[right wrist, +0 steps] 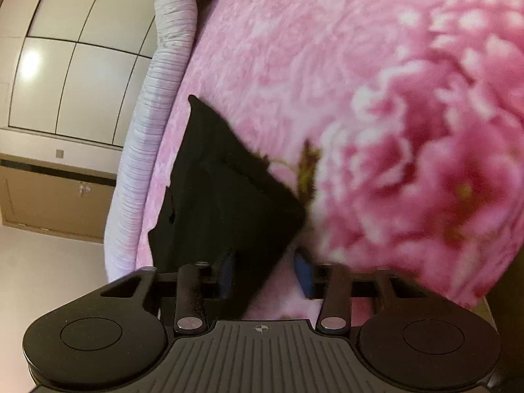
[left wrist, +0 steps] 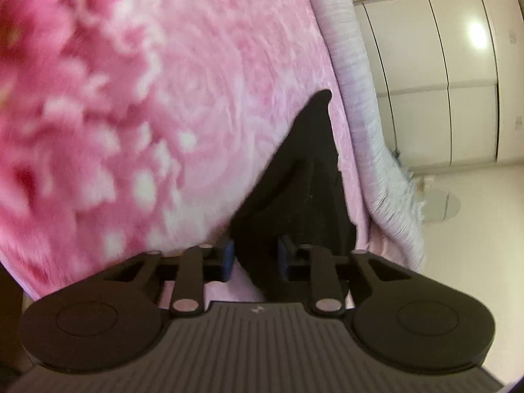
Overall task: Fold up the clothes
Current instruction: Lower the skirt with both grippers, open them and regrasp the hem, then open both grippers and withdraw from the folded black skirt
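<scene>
Two hand-held grippers — left (left wrist: 255, 258), right (right wrist: 267, 270) — each parted around black garment (left wrist: 304, 177) edge.

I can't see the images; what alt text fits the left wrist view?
The left tool has a black garment between its blue pads, over a pink floral blanket. White cabinet doors stand to the right.

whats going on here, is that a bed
Yes, a bed covered with a pink floral blanket. A person is working a black garment with two hand-held grippers. The left gripper has black cloth between its blue pads, which stand apart, so a firm pinch is not certain. The right gripper is open, with a corner of the garment lying between its fingers. The garment lies near the blanket's pale ribbed border, partly bunched, not neatly folded yet.
</scene>
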A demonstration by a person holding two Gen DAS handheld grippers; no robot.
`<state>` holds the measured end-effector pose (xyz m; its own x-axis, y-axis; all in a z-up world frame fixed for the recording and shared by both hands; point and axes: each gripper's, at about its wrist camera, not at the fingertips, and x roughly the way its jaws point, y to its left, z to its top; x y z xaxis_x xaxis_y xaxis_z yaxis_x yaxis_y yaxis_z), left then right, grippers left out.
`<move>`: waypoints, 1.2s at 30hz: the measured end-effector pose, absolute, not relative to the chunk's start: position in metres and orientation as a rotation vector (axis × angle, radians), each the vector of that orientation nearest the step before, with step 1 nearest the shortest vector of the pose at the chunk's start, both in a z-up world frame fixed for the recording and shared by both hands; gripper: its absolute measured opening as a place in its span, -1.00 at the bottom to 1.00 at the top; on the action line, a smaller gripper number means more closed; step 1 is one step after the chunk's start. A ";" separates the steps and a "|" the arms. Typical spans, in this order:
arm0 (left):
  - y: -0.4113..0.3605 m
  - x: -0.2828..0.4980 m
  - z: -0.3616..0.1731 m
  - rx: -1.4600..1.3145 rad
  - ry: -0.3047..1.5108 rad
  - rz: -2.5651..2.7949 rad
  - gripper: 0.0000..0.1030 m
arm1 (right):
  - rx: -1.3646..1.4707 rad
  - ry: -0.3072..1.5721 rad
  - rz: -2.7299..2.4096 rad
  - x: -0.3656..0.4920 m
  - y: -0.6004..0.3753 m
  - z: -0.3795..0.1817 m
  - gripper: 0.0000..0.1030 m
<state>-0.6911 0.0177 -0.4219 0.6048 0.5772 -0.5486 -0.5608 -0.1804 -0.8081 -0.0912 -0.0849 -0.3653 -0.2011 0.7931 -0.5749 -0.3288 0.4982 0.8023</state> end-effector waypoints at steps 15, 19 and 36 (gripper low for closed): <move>0.010 -0.690 -0.410 -1.122 0.248 1.007 -0.67 | 0.243 1.272 1.100 -0.087 -0.079 -0.354 -0.83; 0.000 -0.698 -0.398 -1.128 0.193 1.059 -0.65 | 0.253 1.285 1.129 -0.084 -0.082 -0.341 -0.59; 0.004 -0.641 -0.361 -0.803 0.380 1.144 -0.70 | -0.188 0.829 1.208 -0.143 -0.072 -0.301 -0.49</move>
